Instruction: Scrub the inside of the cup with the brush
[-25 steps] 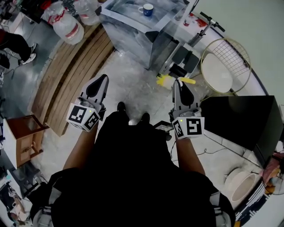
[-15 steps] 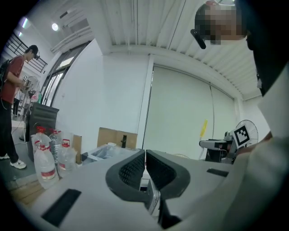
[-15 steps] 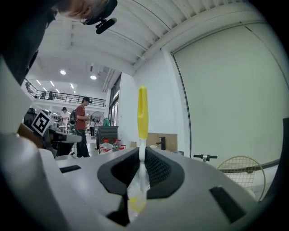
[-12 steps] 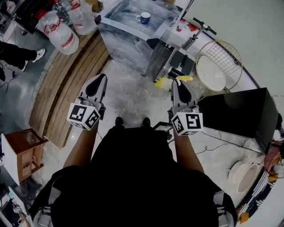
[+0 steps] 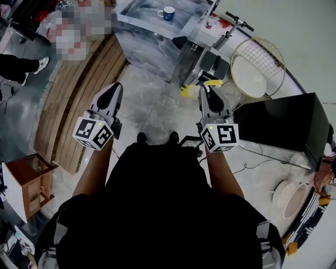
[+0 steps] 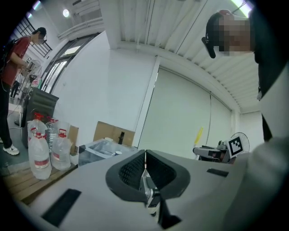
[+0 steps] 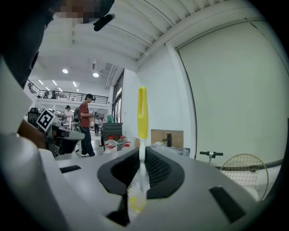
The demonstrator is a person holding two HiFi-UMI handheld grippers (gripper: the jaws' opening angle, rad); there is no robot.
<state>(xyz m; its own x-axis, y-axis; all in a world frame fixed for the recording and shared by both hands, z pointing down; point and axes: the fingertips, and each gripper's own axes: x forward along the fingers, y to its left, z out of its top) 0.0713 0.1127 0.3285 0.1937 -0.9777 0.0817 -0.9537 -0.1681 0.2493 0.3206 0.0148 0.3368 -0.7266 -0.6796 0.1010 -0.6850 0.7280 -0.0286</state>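
While I hold both tongs short of the steel tabletop (image 5: pixel 137 11), items stand thus. Left tongs (image 5: pixel 113 89) (image 6: pixel 145 163): shut tight, nothing between them. Right tongs (image 5: pixel 206 92) (image 7: pixel 142 168): clamped on the brush (image 5: pixel 211 83) (image 7: pixel 142 115), whose yellow handle points toward the tabletop with the bristle end back between the jaws. Cup (image 5: pixel 167 13): blue, upright on the tabletop, well apart from both tongs.

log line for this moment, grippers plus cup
left gripper: shut, empty | right gripper: shut on brush | cup: on sink unit ahead, apart from both | scrub: not started
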